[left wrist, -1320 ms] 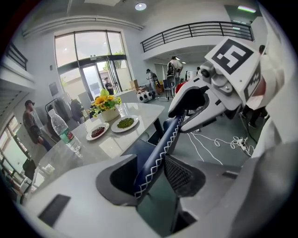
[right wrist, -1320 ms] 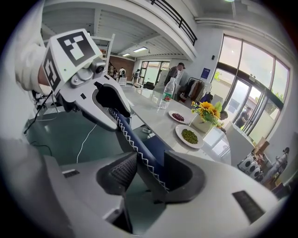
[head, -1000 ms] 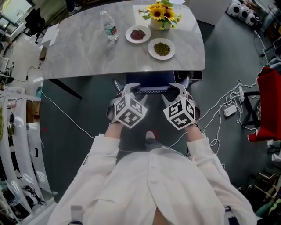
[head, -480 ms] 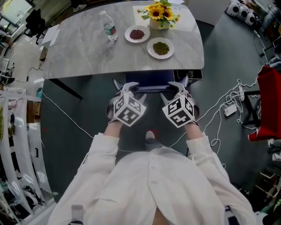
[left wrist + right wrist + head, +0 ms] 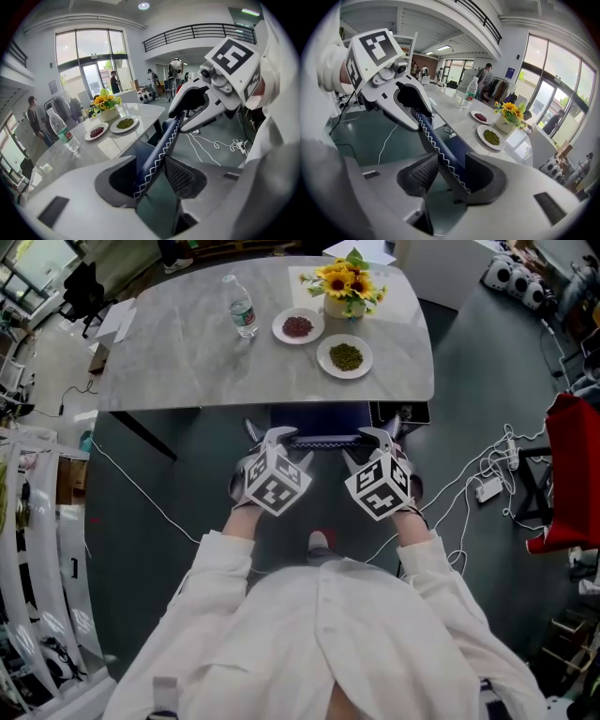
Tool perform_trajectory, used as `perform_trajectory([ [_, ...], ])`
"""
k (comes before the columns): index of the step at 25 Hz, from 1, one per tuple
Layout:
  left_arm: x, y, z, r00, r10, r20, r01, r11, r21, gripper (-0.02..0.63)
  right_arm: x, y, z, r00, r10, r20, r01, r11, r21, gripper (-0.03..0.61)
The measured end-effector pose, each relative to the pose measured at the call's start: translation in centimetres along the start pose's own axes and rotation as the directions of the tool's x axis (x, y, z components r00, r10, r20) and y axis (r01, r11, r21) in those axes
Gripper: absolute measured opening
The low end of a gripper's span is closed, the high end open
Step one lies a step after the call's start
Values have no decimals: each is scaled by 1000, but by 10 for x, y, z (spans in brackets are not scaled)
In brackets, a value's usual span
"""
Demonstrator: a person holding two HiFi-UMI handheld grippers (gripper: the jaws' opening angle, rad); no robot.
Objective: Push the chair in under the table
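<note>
At table [image 5: 206,371] edge, left gripper [image 5: 271,435], right gripper [image 5: 381,434] still clamping chair [image 5: 321,418]

Soft daylight, warped edges

Tall glass windows [image 5: 89,61] light the hall and lay pale glare on the grey marbled counter [image 5: 187,343]. Both gripper views bend and darken at the rim, with a blurred foreground. The head view is sharp.

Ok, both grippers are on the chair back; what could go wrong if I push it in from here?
1. White cables lie on the floor beside the chair; it could snag one.
2. The left gripper and right gripper clamp only the chair back's top edge, so a hard shove may tip it.
3. A bump against the table could topple the water bottle.
</note>
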State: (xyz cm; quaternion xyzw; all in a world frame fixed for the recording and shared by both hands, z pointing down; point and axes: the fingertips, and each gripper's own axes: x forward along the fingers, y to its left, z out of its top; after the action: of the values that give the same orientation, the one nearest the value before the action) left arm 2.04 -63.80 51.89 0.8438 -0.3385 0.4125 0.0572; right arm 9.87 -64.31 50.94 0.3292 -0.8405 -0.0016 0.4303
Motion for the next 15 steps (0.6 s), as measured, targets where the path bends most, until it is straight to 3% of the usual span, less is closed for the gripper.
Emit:
perform_trajectory([
  [9, -21, -8, 4, 999, 28, 35, -28, 999, -25, 179, -21, 10, 13, 998, 43, 47, -43, 999, 1, 179],
  [15, -45, -13, 17, 991, 46, 125, -27, 988, -152, 179, -48, 5, 29, 990, 31, 137, -42, 996, 73, 179],
])
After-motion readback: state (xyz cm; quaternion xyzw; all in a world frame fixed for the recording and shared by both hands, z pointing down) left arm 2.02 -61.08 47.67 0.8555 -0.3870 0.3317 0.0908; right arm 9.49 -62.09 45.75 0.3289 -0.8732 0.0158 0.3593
